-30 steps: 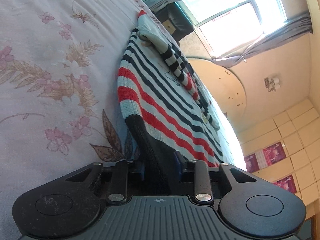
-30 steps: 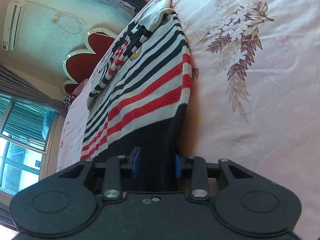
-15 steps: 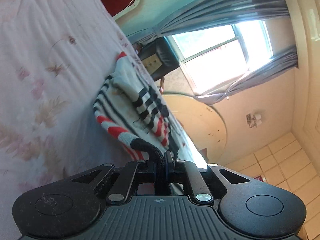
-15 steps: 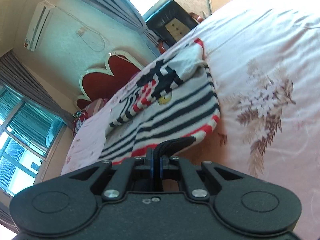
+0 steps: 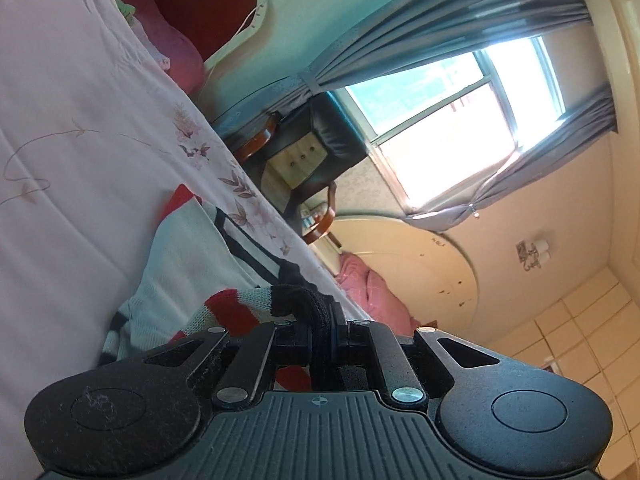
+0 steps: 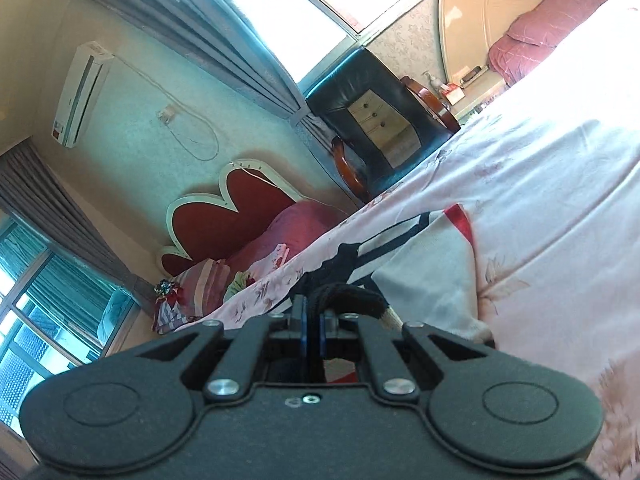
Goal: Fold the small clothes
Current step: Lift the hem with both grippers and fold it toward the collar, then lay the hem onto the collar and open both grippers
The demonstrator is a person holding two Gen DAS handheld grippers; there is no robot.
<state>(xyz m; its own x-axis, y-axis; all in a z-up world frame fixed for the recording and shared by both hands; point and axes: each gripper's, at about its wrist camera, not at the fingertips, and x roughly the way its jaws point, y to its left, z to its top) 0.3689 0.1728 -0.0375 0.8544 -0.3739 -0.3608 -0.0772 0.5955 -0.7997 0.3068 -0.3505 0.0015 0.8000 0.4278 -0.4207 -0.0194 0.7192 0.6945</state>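
A small striped knit sweater (image 5: 192,272), pale with red and black bands, lies on the floral bedsheet (image 5: 72,152). My left gripper (image 5: 320,328) is shut on its black hem, which bunches between the jaws and is lifted over the pale upper part. My right gripper (image 6: 311,320) is shut on the other end of the black hem (image 6: 352,300), held above the pale sweater body (image 6: 432,272). The rest of the sweater under both grippers is hidden by the gripper bodies.
The bedsheet (image 6: 540,200) spreads all around. A red heart-shaped headboard (image 6: 236,216) and pink pillows (image 6: 296,224) lie beyond. A black cabinet (image 6: 376,120) with drawers stands by the window. A second bed with a pink pillow (image 5: 372,292) is at the far side.
Both grippers closed on the black hem, lifted it and carried it forward over the sweater toward its collar end. The striped lower body has dropped out of view beneath them.
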